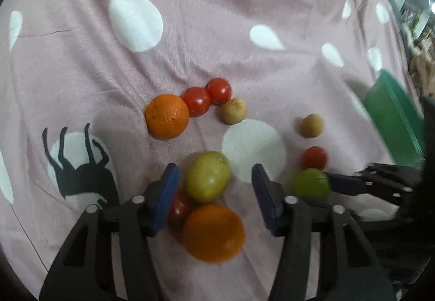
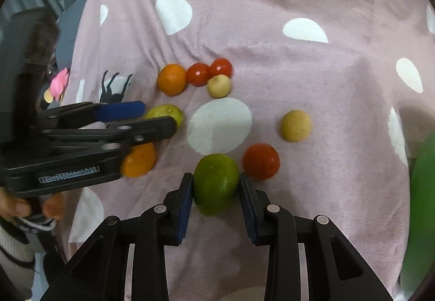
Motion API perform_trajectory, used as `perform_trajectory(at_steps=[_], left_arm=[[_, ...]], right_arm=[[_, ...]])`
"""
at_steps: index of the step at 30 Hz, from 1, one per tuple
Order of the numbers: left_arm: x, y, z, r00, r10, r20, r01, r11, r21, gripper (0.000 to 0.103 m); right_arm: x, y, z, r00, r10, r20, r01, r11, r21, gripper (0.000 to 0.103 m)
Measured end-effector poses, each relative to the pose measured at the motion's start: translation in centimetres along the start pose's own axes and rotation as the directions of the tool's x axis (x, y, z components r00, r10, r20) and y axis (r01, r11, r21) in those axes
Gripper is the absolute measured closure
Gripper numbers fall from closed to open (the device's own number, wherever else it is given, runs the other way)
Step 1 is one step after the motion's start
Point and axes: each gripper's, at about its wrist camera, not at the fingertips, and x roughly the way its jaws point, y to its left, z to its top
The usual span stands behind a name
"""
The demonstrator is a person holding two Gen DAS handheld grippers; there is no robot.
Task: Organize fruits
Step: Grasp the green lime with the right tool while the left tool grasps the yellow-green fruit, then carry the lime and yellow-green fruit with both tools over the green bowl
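While the fruits lie scattered on it, a pink cloth (image 2: 299, 78) with large white dots and a black horse print (image 1: 78, 176) is seen as the working surface, slightly wrinkled. At the far left edge of the right wrist view grey furniture is visible, but it is too blurred to be named. A green container (image 1: 394, 124) stands on the right side, beyond the right gripper.

Both grippers are pointed steeply down at the cloth. The right gripper (image 2: 216, 189) is closed on a green lime (image 2: 216, 184); both blue pads are pressed on its sides. The long axis of the lime runs away from the gripper, along the fingers. Just beside it on the right a red tomato (image 2: 261, 161) is found, and farther a pale round fruit (image 2: 295, 125).

The left gripper (image 1: 214, 189) is held half open by a hand (image 2: 21, 206) in a striped sleeve. Between its fingers, but not touched by the pads, a yellow-green fruit (image 1: 208, 177) lies, its long axis tilted toward the right finger. Nearer, an orange (image 1: 214, 233) is placed below it, and a small tomato (image 1: 178, 207) is partly hidden behind the left finger. Farther ahead a second orange (image 1: 167, 116), two tomatoes (image 1: 206, 97) and another pale fruit (image 1: 233, 110) are grouped together, touching.
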Motion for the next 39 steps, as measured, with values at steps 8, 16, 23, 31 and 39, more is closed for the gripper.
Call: perform_trajectory(at_steps=[8,16,23,31,39], left_arm=[[0.4,1.0,-0.1,1.000,0.027,-0.013,-0.027,1.000,0.003,0.066],[-4.7,0.8,-1.0,0.996,-0.016,0.090,0.017,1.000,-0.020,0.066],[-8.4,-0.9,-4.3,0.991,-0.042,0.129,0.048,0.998,-0.045,0.066],[-9.7,-4.1,-5.2,0.987,-0.065,0.147,0.070,0.997,-0.027,0.066],[-10.7,-9.5,-3.4,0.974,-0.134,0.185,0.123,0.990,0.070,0.066]], right_arm=[[-0.1,-0.9,-0.1,1.000,0.019,0.009,-0.020,0.999,0.028,0.068],[-1.0,0.9,-0.6,0.999,0.004,0.036,-0.006,0.999,0.046,0.068],[-3.9,1.6,-1.9,0.997,-0.015,0.081,0.010,0.998,0.063,0.068],[-6.8,1.8,-3.5,0.991,-0.024,0.134,0.012,0.996,0.089,0.068],[-10.8,-0.2,-4.8,0.972,-0.075,0.224,0.045,0.989,0.138,0.068]])
